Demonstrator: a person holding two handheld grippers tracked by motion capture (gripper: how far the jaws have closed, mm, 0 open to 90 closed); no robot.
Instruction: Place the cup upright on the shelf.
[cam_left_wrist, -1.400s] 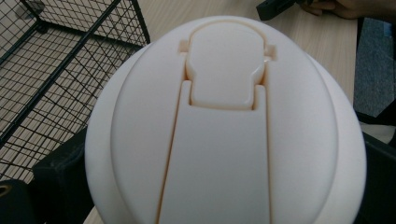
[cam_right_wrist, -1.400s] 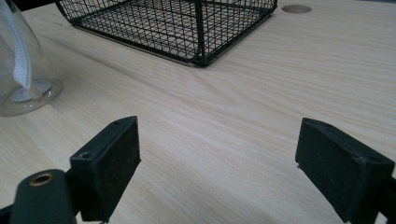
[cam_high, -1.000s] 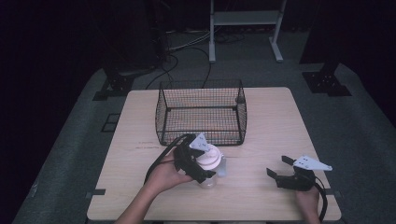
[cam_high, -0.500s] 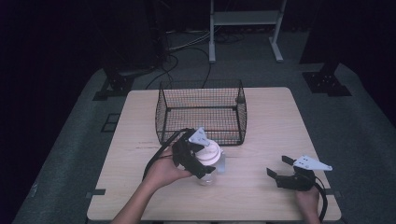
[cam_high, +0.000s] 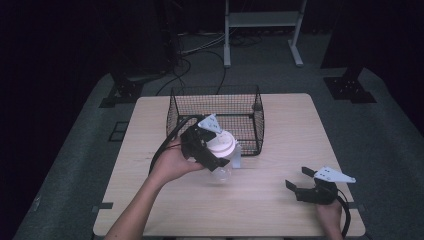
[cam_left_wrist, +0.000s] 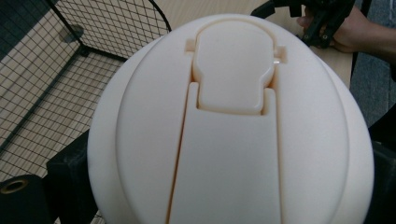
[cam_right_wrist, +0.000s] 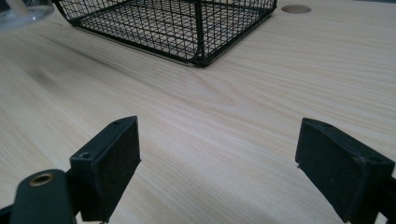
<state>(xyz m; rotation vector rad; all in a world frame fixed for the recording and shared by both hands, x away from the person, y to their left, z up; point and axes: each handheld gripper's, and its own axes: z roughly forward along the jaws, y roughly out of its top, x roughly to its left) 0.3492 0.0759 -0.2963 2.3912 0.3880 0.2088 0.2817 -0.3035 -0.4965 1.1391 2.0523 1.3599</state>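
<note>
Your left gripper (cam_high: 216, 150) is clenched on a clear jar with a white lid (cam_high: 221, 144). It holds the jar by the lid, just in front of the near wall of the black wire basket (cam_high: 215, 102), about at the middle of the wooden table (cam_high: 300, 130). In the high view the jar seems lifted a little from the table top, but I cannot tell this surely. In the left gripper view the lid (cam_left_wrist: 233, 126) is very close to the camera, with a flip cap (cam_left_wrist: 233, 70) at its far part, and the black jaws sit at both sides of the lid, partly hidden behind it.

Your right gripper (cam_high: 302, 182) is at the near right corner of the table, well apart from the jar and the basket. Its jaws are spread wide and hold nothing; in the right gripper view bare wood is between them. Farther in that view stands one corner of the basket (cam_right_wrist: 196, 28), and a piece of the clear jar (cam_right_wrist: 23, 11) is at the far left edge.
</note>
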